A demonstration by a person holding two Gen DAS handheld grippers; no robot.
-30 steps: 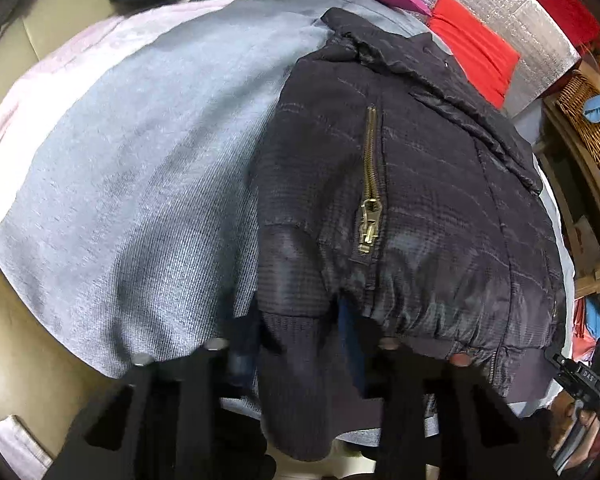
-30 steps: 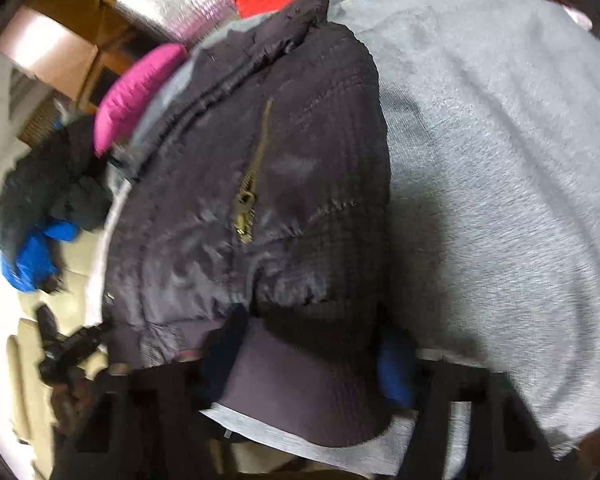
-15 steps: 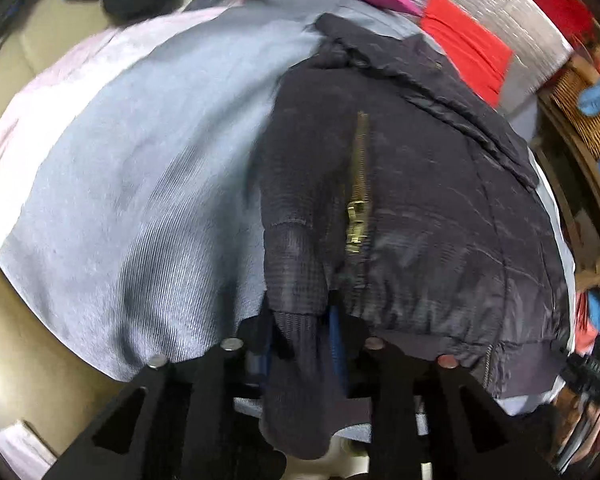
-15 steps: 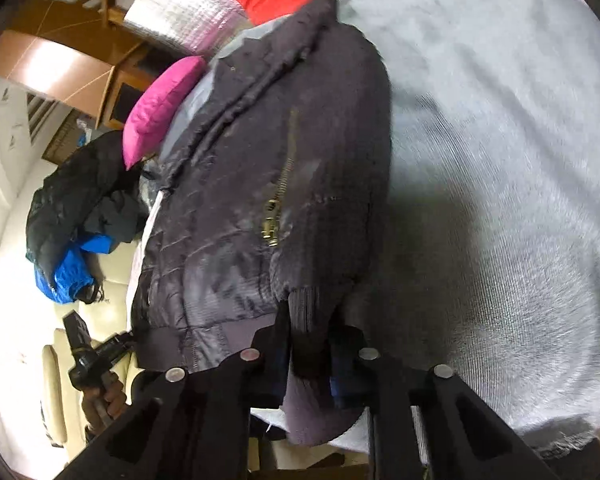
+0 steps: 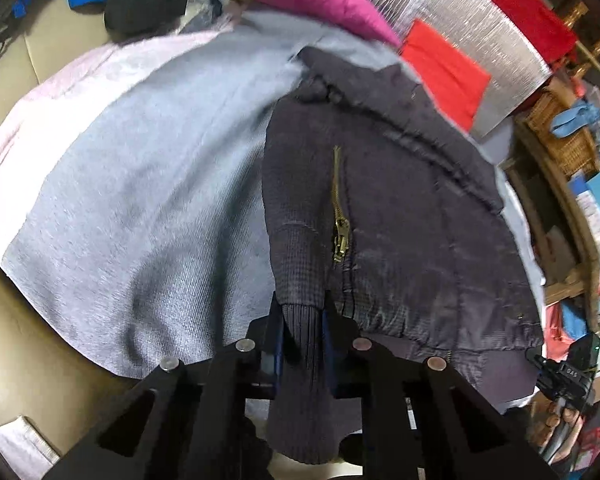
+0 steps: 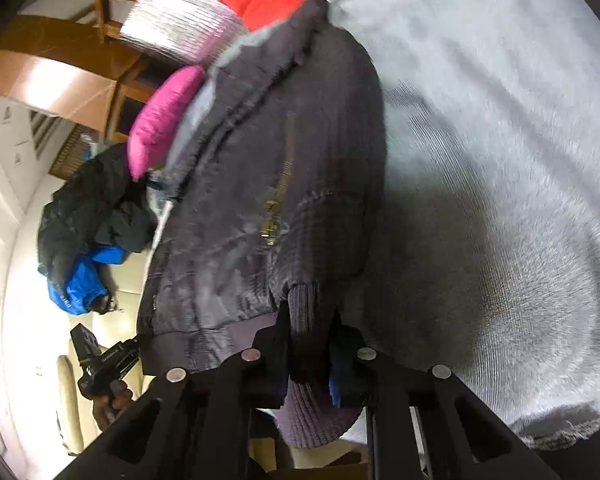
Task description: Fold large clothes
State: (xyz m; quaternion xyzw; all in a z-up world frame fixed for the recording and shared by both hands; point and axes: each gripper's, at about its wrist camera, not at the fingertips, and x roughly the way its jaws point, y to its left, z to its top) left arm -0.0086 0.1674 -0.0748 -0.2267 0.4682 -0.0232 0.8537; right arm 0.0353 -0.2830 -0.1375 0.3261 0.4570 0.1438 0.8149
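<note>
Your 2 grippers, left gripper (image 5: 302,340) and right gripper (image 6: 310,344), have just closed and pinch the jacket's (image 5: 400,208) ribbed cuff (image 5: 302,360) at 6 o'clock on the grey blanket (image 5: 140,200); lifting unevenly could slip the knit free.

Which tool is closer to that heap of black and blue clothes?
Probably the right tool: the heap lies off to its left, level with the jacket's middle. From the left tool it sits beyond the grey cloth's far edge.
</note>
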